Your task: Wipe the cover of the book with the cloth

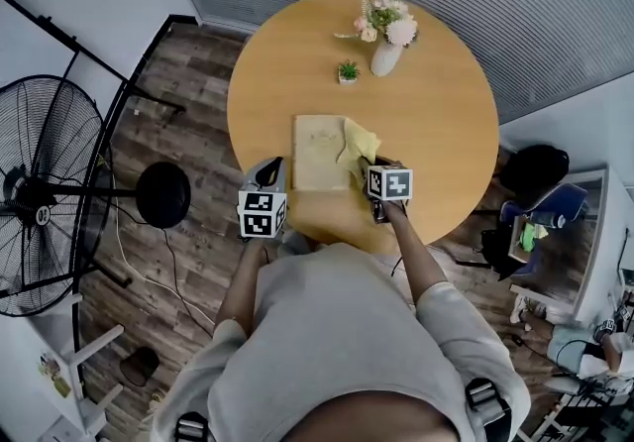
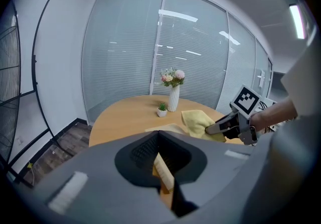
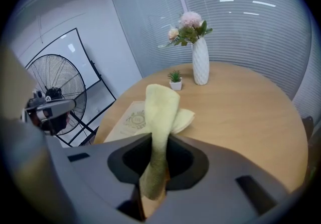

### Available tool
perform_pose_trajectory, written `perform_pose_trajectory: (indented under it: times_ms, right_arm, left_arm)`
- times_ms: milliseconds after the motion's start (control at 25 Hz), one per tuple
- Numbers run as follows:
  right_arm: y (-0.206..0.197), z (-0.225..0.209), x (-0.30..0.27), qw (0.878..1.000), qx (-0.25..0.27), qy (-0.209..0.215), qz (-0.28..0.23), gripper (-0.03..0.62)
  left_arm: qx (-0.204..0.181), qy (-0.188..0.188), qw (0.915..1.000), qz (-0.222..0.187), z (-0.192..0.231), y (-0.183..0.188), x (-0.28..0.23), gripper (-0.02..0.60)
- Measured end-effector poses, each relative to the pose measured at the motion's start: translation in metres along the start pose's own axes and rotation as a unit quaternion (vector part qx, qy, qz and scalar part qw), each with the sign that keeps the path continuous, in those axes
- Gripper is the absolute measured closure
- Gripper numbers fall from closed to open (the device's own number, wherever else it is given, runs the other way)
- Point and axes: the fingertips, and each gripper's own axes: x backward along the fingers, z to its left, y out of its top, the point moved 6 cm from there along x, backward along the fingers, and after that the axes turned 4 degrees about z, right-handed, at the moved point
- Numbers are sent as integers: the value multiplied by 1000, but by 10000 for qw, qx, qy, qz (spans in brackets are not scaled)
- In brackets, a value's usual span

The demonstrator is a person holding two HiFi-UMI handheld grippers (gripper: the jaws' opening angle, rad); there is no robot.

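Note:
A tan book (image 1: 319, 153) lies flat on the round wooden table (image 1: 436, 123), in front of me. A yellow cloth (image 1: 360, 142) is draped over the book's right edge. My right gripper (image 1: 374, 169) is shut on the cloth's near end. In the right gripper view the cloth (image 3: 160, 112) rises out of the jaws and folds down onto the book (image 3: 131, 117). My left gripper (image 1: 271, 171) is at the book's near left corner. A tan book edge (image 2: 163, 170) shows between its jaws, which are shut on it.
At the table's far side stand a white vase of flowers (image 1: 384, 54) and a small potted plant (image 1: 348, 71). A standing fan (image 1: 40, 197) is on the floor to the left. Chairs and clutter (image 1: 540, 202) are at the right.

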Motion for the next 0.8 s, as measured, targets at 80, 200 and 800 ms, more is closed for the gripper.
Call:
perform_pose_trajectory:
  times_ms: [80,200,800]
  right_arm:
    - [5,10,1,9999,99,99,-47,517]
    - [9,26,1,9993,223,293,-107,516]
    - [10,109,-32,9896,778,1189,226,516]
  left_arm:
    - [7,22,10000,-6,0,0,1,572]
    - [21,56,10000,-22,-1,0,2,572]
    - [261,485,9985,-25,15,-11,23,572]
